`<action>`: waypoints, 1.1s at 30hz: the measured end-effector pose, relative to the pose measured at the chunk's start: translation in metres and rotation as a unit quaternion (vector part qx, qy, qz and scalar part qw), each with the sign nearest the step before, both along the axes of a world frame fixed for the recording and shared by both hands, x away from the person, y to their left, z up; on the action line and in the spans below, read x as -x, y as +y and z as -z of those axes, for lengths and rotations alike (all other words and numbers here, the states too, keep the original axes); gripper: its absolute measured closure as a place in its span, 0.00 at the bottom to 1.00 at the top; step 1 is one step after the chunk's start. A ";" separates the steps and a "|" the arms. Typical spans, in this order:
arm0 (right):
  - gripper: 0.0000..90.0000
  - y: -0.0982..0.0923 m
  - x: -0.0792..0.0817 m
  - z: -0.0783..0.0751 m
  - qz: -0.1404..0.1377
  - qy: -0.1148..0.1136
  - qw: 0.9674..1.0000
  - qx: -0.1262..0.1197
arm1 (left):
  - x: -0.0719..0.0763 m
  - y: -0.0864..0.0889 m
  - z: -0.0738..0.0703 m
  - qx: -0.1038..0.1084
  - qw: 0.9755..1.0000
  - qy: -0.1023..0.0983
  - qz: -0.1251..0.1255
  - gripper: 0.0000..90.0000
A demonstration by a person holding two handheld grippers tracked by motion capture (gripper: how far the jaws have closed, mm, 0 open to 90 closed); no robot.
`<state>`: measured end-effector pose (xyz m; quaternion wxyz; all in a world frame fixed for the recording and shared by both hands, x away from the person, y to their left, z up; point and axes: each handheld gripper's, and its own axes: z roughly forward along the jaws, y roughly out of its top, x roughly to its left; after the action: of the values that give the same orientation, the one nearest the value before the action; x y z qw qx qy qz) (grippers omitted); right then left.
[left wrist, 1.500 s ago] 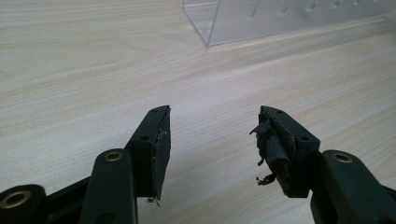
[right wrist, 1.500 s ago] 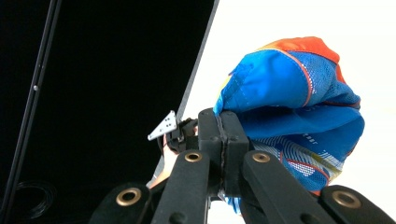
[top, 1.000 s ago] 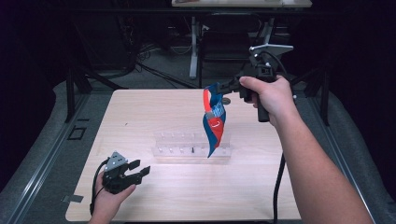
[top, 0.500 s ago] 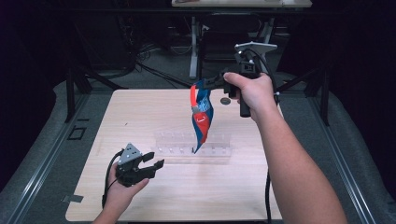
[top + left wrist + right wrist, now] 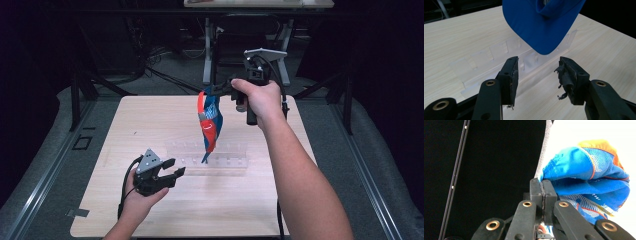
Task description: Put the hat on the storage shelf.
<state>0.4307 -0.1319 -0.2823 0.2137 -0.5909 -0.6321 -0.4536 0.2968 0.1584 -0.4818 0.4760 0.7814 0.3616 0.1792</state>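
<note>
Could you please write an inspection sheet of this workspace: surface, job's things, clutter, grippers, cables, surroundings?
Surface: pale wooden table, no stains seen.
Job's things: blue and red cap hangs in the air above a clear plastic rack lying on the table.
Clutter: nothing seen.
Grippers: right gripper shut on the cap's edge; left gripper open, jaws have just been closing slightly, nothing between them, aimed at the cap's brim.
Cables: one black cable trails from the left gripper.
Surroundings: dark room, grey floor, metal frame legs behind the table.
</note>
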 end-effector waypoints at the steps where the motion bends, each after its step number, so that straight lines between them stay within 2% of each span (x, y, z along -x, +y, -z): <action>1: 1.00 0.000 -0.001 0.001 0.000 0.000 1.000 0.000 | 0.000 -0.002 -0.001 0.002 1.000 -0.001 0.002 0.56; 7: 1.00 -0.001 -0.003 0.006 0.007 0.003 1.000 -0.001 | -0.003 -0.013 -0.006 -0.010 1.000 -0.016 0.015 0.56; 15: 1.00 0.003 -0.004 0.013 0.004 0.003 1.000 -0.006 | -0.008 -0.032 -0.012 -0.027 0.999 -0.017 0.028 0.56; 22: 1.00 0.009 -0.006 0.019 0.001 0.000 1.000 -0.014 | -0.011 -0.046 -0.014 -0.037 0.999 -0.013 0.038 0.65; 33: 1.00 0.016 -0.007 0.021 -0.009 0.000 1.000 -0.008 | -0.018 -0.059 -0.014 -0.066 0.997 -0.013 0.047 0.82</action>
<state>0.4375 -0.1154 -0.3036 0.2225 -0.5832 -0.6339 -0.4568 0.3148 0.0996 -0.4673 0.4360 0.8246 0.3059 0.1904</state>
